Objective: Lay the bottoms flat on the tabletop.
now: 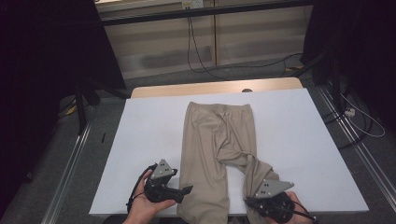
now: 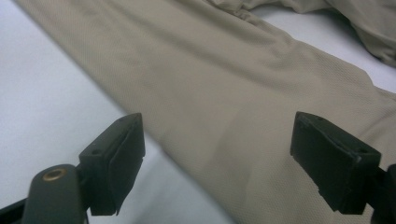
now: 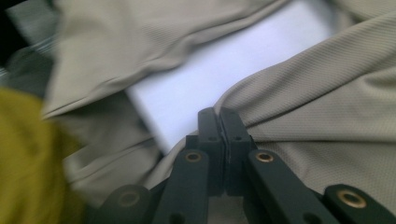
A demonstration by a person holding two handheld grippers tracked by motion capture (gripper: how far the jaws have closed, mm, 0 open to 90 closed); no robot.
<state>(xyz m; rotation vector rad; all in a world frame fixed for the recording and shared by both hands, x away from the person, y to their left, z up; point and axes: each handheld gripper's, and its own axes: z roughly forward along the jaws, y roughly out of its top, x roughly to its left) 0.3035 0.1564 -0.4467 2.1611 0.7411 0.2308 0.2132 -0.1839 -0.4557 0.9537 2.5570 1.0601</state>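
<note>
Beige trousers (image 1: 217, 140) flat on white table (image 1: 154, 121), waistband at far end, legs running toward the near edge. One leg straight; the other twisted and bunched where it nears the right gripper (image 1: 261, 198).

Left gripper (image 1: 184, 190): jaws spread wide, nothing between the pads. In the left gripper view the straight leg (image 2: 224, 93) lies just ahead of the fingers (image 2: 119, 154), its edge crossing between them; no contact seen.

Right gripper: jaws pressed together in the right gripper view (image 3: 220, 122), tips at the fold of the bunched leg (image 3: 317, 84). Whether any cloth is caught between the pads cannot be told. Strip of bare table just beyond the tips.

Leg hems cut off at the near edge. Left of the right gripper view blurred; a yellow patch (image 3: 23, 154) there, unidentifiable.
</note>
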